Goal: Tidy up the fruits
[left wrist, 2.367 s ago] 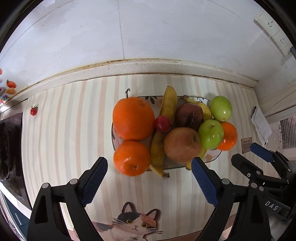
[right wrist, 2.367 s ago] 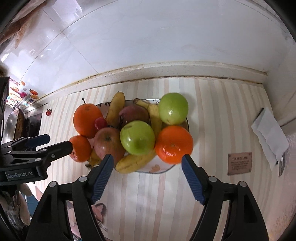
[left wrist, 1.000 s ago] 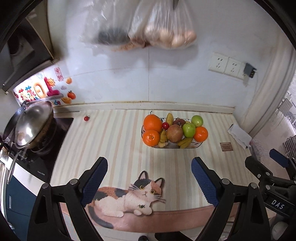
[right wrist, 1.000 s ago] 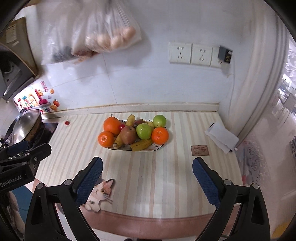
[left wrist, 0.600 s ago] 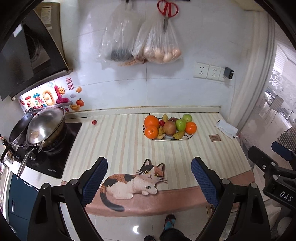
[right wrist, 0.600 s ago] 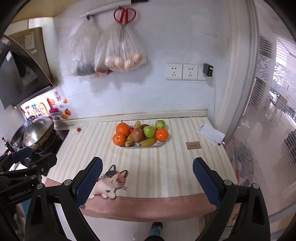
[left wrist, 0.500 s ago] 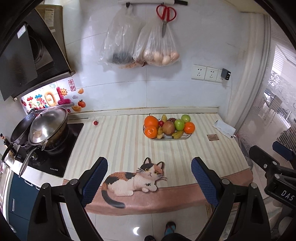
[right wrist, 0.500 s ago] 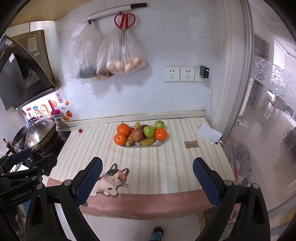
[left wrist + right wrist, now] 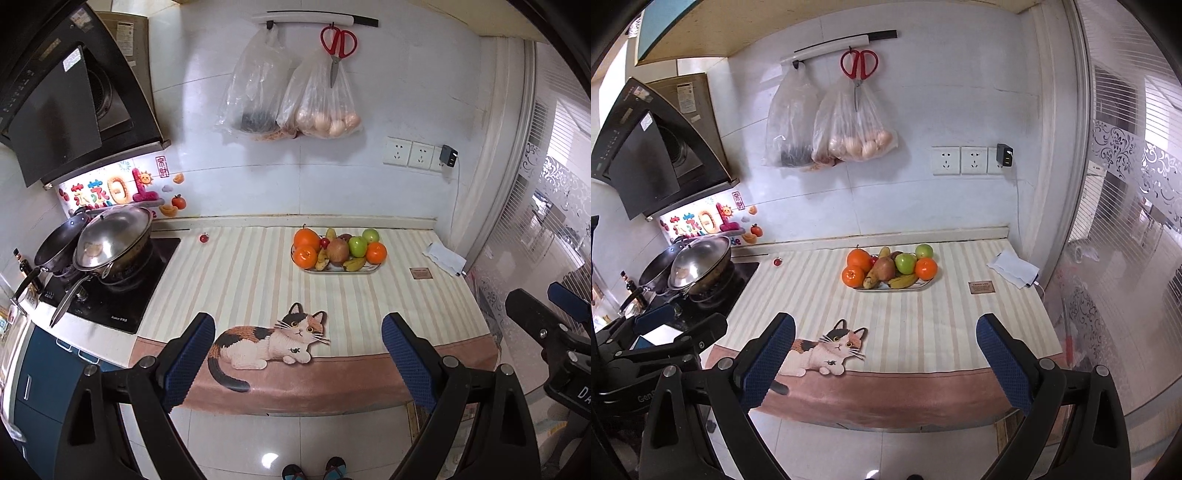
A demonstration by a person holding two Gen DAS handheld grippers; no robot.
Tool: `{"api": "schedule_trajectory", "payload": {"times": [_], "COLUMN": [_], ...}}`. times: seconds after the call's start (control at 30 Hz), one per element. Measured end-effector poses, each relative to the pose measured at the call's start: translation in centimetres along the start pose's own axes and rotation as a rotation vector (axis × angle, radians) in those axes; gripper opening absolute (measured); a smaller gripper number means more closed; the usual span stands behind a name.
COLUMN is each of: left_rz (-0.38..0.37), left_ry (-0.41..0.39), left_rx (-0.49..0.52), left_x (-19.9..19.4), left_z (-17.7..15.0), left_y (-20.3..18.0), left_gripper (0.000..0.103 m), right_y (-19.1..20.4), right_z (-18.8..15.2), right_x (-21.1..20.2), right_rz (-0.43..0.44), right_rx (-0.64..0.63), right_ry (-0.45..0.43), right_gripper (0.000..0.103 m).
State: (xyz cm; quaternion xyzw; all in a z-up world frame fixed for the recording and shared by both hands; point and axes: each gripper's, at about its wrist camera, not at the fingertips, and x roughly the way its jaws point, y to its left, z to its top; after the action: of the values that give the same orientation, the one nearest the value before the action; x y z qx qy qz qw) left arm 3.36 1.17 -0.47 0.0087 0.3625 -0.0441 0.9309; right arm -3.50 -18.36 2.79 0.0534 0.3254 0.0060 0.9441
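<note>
while both grippers hang off the front edge of the worktop, their blue-padded fingers stand wide apart with nothing between them: left gripper (image 9: 298,360), right gripper (image 9: 885,356). each gripper shows at the side of the other's view. striped mat (image 9: 251,280) covers the worktop, with a cat print (image 9: 269,341) at its front edge, just ahead of the left fingers (image 9: 190,360). fruit tray (image 9: 338,271) sits toward the back edge, right of centre, well apart from both grippers. on it: two oranges (image 9: 306,247) stacked at the left end, a third orange at the right end, two green apples (image 9: 357,245), a reddish-brown apple (image 9: 338,250), bananas (image 9: 354,264) along the front, a small red fruit between. a tiny tomato (image 9: 204,238) lies alone near the back edge by the hob. wok with steel lid (image 9: 110,240) at the left end. folded white cloth (image 9: 445,256) and small brown card (image 9: 421,274) at the right end. on the wall, red scissors (image 9: 338,44) and two plastic bags (image 9: 291,96) hang from a rail. a person's feet (image 9: 314,470) show on the floor below.
</note>
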Motion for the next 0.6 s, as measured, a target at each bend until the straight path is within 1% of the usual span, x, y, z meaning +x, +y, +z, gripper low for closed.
{"api": "schedule_trajectory", "payload": {"times": [0.23, 0.27, 0.3, 0.33, 0.6], "left_rz": [0.027, 0.029, 0.033, 0.035, 0.064], "left_ry": [-0.025, -0.028, -0.028, -0.026, 0.008], "left_rx": [-0.019, -0.021, -0.023, -0.026, -0.016], "left_x": [0.2, 0.3, 0.5, 0.7, 3.5], "left_z": [0.2, 0.2, 0.3, 0.4, 0.7], "left_y": [-0.1, 0.0, 0.0, 0.0, -0.1], "left_gripper": [0.093, 0.095, 0.101, 0.103, 0.103], "right_y": [-0.7, -0.9, -1.0, -1.1, -1.3], "right_z": [0.3, 0.5, 0.6, 0.7, 1.4], "right_x": [1.8, 2.3, 2.7, 3.2, 6.6], "right_rz": [0.006, 0.007, 0.01, 0.012, 0.011], "right_rx": [0.006, 0.008, 0.012, 0.014, 0.008], "right_ry": [0.006, 0.009, 0.014, 0.02, 0.054], "right_gripper": [0.101, 0.101, 0.101, 0.101, 0.101]}}
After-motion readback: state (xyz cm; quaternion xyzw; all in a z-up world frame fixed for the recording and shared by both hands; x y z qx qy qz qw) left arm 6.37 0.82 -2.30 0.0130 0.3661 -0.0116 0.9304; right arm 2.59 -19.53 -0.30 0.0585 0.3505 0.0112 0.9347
